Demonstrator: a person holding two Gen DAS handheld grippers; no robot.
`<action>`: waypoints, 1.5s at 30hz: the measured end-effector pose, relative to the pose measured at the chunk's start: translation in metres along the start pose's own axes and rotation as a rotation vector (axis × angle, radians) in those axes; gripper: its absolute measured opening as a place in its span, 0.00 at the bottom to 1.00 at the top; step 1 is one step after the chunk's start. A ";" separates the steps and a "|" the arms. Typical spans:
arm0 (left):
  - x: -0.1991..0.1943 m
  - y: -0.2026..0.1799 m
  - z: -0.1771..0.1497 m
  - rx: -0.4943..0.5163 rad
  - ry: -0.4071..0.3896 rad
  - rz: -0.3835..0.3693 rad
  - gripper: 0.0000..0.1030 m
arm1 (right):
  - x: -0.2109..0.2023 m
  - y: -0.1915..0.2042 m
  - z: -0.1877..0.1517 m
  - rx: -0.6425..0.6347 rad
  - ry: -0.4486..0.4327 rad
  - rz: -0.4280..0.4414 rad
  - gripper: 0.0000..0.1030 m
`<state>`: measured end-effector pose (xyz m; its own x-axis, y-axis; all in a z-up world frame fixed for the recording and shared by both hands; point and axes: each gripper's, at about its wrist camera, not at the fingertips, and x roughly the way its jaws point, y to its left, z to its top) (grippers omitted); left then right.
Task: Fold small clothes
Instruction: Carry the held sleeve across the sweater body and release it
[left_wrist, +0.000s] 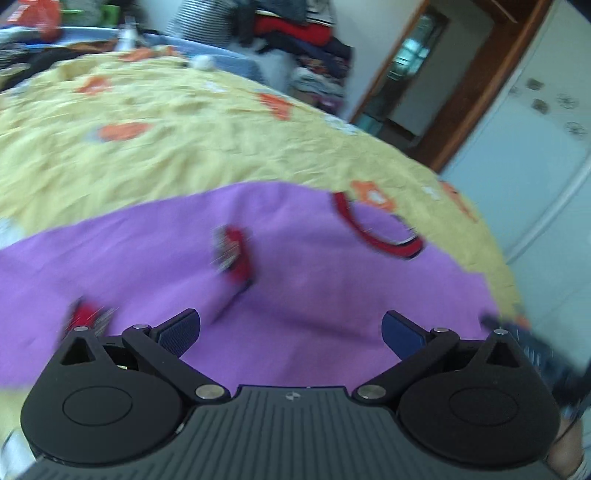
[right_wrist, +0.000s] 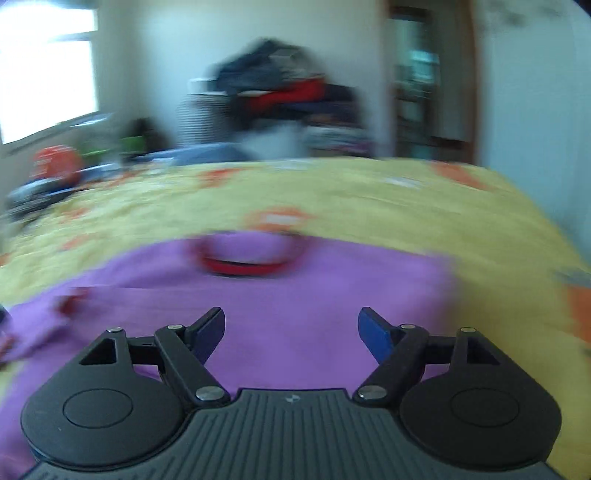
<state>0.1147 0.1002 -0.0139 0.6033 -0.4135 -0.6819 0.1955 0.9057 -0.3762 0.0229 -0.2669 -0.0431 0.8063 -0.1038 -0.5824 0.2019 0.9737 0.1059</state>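
Clearly, both views are blurred, so fine detail is lost. On the left of the left wrist view, a red cuff (left_wrist: 83, 314) is seen at the edge of a purple shirt (left_wrist: 295, 258), which is spread flat across a yellow bedspread (left_wrist: 184, 147) printed with orange patches. Nearer the middle, a second red cuff (left_wrist: 236, 254) is folded in over the purple cloth. The left gripper (left_wrist: 291, 330) is held low above the shirt with its jaws spread wide and nothing between them. Further right, the red-trimmed neckline (left_wrist: 376, 229) is seen near the shirt's far edge, and a wooden door frame (left_wrist: 476, 92) is visible beyond the bed.

At the far left of the right wrist view, a bright window (right_wrist: 48, 74) is shown, with an orange bag (right_wrist: 55, 162) below it. The right gripper (right_wrist: 291, 328) is likewise held over the purple shirt (right_wrist: 295, 302), its jaws wide apart and empty. The neckline (right_wrist: 243, 264) lies straight ahead of it. Behind the bed, a pile of clothes (right_wrist: 284, 85) is stacked against the wall, and the yellow bedspread (right_wrist: 443, 221) fills the right side
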 end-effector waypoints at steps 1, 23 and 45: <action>0.015 -0.004 0.011 0.006 0.003 -0.009 1.00 | 0.002 -0.020 -0.005 0.034 0.031 -0.042 0.77; 0.130 -0.011 0.027 0.342 0.159 0.258 1.00 | -0.007 -0.054 -0.040 -0.158 0.130 -0.147 0.05; 0.120 0.016 0.028 0.269 0.095 0.302 1.00 | 0.064 -0.080 0.014 0.066 0.090 0.042 0.04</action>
<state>0.2116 0.0676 -0.0843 0.5931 -0.1207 -0.7961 0.2230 0.9747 0.0183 0.0664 -0.3543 -0.0771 0.7619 -0.0417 -0.6463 0.2078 0.9609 0.1829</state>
